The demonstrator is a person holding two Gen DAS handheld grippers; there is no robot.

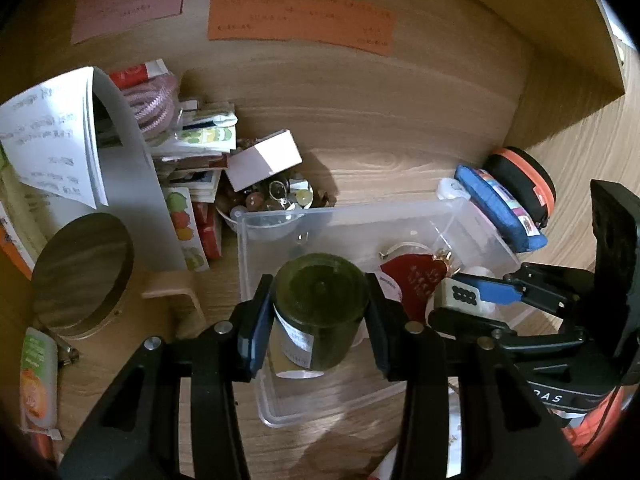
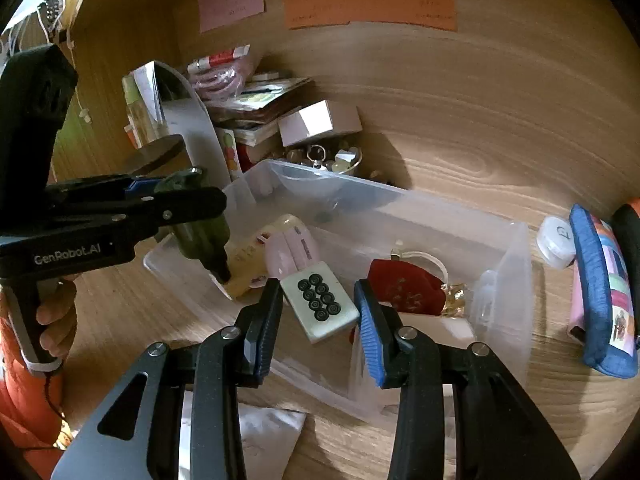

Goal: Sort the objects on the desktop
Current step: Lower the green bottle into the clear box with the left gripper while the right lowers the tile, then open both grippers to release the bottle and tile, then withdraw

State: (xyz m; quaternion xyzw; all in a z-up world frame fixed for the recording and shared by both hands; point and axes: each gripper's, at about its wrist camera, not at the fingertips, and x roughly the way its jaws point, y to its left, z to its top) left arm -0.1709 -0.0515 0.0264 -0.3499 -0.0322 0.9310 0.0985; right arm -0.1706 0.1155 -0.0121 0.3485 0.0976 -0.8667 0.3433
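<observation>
My left gripper (image 1: 318,312) is shut on a dark green bottle (image 1: 320,312) and holds it tilted over the left end of a clear plastic bin (image 1: 256,280). It also shows in the right wrist view (image 2: 200,220), neck down into the bin (image 2: 516,280). My right gripper (image 2: 320,308) is shut on a white mahjong tile (image 2: 320,304) with black circles, above the bin's near side; the tile also shows in the left wrist view (image 1: 460,294). A red pouch (image 2: 404,288) and pink items (image 2: 292,248) lie in the bin.
A pile of booklets, sticker sheets and a white box (image 1: 264,158) sits behind the bin, with a bowl of trinkets (image 1: 276,196). A blue pencil case (image 2: 600,292) and a white round case (image 2: 556,240) lie to the right. A round wooden disc (image 1: 80,272) stands left.
</observation>
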